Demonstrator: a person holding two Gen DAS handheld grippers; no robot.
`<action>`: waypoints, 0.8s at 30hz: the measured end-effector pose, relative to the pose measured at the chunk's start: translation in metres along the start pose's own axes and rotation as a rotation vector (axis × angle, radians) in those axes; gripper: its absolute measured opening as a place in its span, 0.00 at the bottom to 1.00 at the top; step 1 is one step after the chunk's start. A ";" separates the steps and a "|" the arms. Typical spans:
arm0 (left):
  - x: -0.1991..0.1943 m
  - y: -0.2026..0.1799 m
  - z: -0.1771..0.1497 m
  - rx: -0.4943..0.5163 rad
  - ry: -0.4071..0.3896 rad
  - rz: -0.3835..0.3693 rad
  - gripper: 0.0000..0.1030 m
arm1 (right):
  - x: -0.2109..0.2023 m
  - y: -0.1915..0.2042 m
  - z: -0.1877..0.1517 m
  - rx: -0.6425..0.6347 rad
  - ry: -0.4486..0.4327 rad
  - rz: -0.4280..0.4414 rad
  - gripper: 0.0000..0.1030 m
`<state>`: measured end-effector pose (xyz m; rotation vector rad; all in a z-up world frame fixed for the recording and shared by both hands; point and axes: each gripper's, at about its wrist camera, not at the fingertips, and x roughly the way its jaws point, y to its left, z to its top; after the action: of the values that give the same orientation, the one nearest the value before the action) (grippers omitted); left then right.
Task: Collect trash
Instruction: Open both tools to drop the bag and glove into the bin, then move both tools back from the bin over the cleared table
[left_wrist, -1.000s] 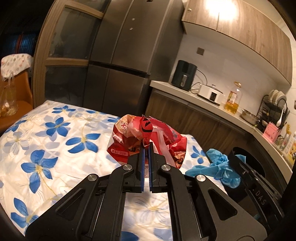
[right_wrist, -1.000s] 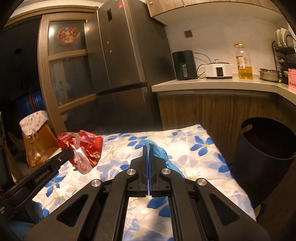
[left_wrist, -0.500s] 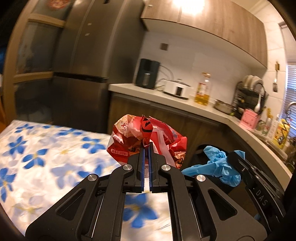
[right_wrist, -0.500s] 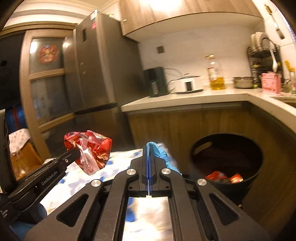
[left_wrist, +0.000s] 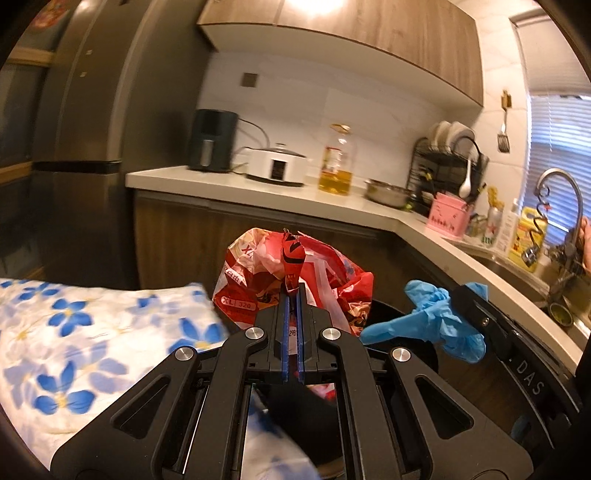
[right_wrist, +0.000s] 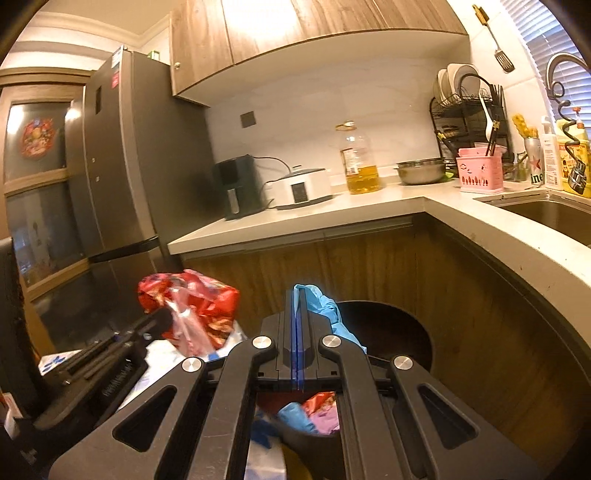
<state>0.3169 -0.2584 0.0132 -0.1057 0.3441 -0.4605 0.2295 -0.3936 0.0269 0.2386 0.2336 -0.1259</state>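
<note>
**Red wrapper and blue glove poised at the bin**

Red wrapper (left_wrist: 295, 284) hangs pinched in my left gripper (left_wrist: 291, 295), beside the black bin (right_wrist: 391, 332) rim. My right gripper (right_wrist: 297, 306), nearer, clamps the blue glove (right_wrist: 325, 314) above the bin's mouth.
</note>
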 end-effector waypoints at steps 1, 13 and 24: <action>0.005 -0.003 -0.001 0.003 0.003 -0.011 0.02 | 0.003 -0.004 0.001 0.002 -0.001 -0.003 0.01; 0.058 -0.018 -0.021 0.025 0.099 -0.071 0.21 | 0.039 -0.032 -0.003 0.041 0.050 -0.028 0.11; 0.025 0.011 -0.027 0.025 0.077 0.076 0.79 | 0.012 -0.026 -0.019 0.027 0.068 -0.073 0.60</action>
<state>0.3330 -0.2600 -0.0219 -0.0510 0.4161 -0.3944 0.2337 -0.4148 0.0005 0.2614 0.3082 -0.1938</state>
